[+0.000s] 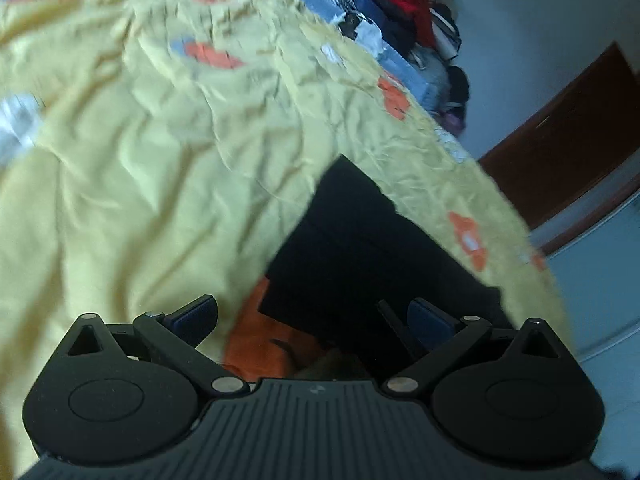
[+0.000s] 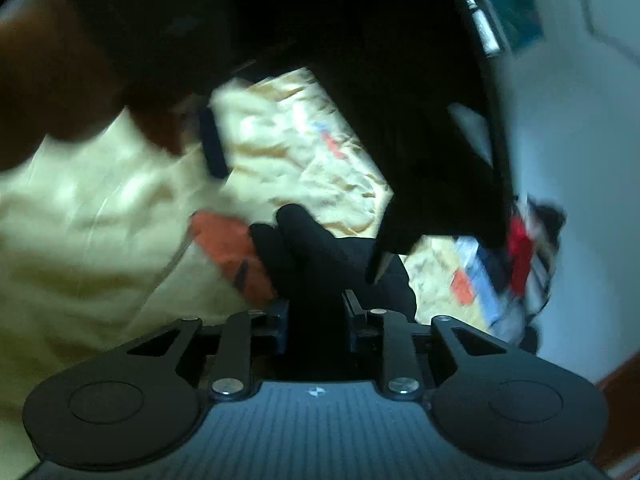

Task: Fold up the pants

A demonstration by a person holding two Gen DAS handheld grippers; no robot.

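The black pants (image 1: 360, 248) lie on a yellow bedsheet (image 1: 140, 160) near the bed's right edge in the left wrist view. My left gripper (image 1: 312, 316) is open and empty, just above the near end of the pants. In the right wrist view my right gripper (image 2: 316, 316) is shut on a bunch of the black pants (image 2: 320, 248). More of the dark cloth (image 2: 400, 100) hangs in the air above and right of it. The left gripper's finger (image 2: 212, 144) and a hand show blurred at the upper left.
A pile of mixed clothes (image 1: 400, 20) sits at the far right corner of the bed. It also shows in the right wrist view (image 2: 520, 256). An orange patch of the sheet (image 1: 264, 344) lies by the pants. A brown door (image 1: 568, 136) and pale floor are right of the bed.
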